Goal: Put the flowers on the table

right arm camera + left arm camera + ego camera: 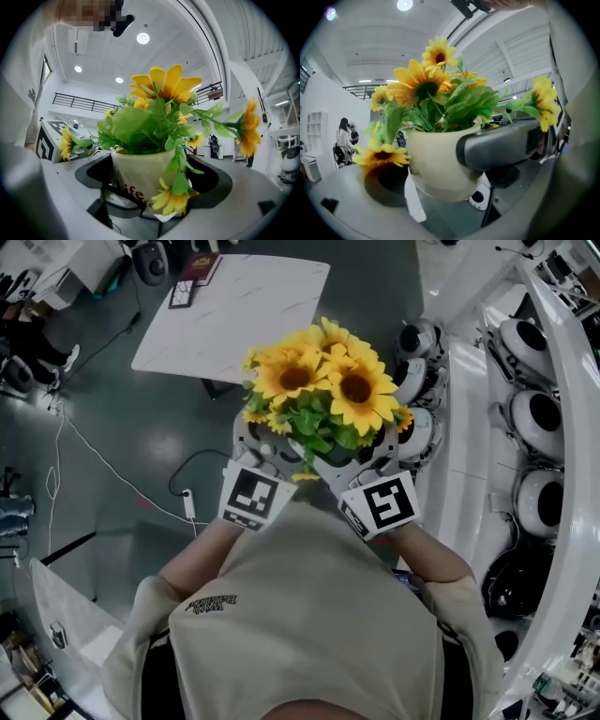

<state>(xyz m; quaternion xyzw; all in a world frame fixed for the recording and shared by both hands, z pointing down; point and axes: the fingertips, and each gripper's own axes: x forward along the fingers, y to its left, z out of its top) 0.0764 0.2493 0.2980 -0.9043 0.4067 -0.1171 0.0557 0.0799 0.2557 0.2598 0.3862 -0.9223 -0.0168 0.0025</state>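
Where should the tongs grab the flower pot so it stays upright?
The pot's round wall, below the rim, coming in sideways, as the left tongs and right tongs hold it. The flowers spill over the top, so reaching from above probably wouldn't work.

The pot (436, 168) of sunflowers (323, 385) sits clamped between both grippers, the left gripper (267, 448) at its left side and the right gripper (370, 457) at its right, just before the person's chest. The table (234, 320) stands ahead and to the left. Rounded machines (539, 418) line the right; a cable (103, 460) crosses the floor at left
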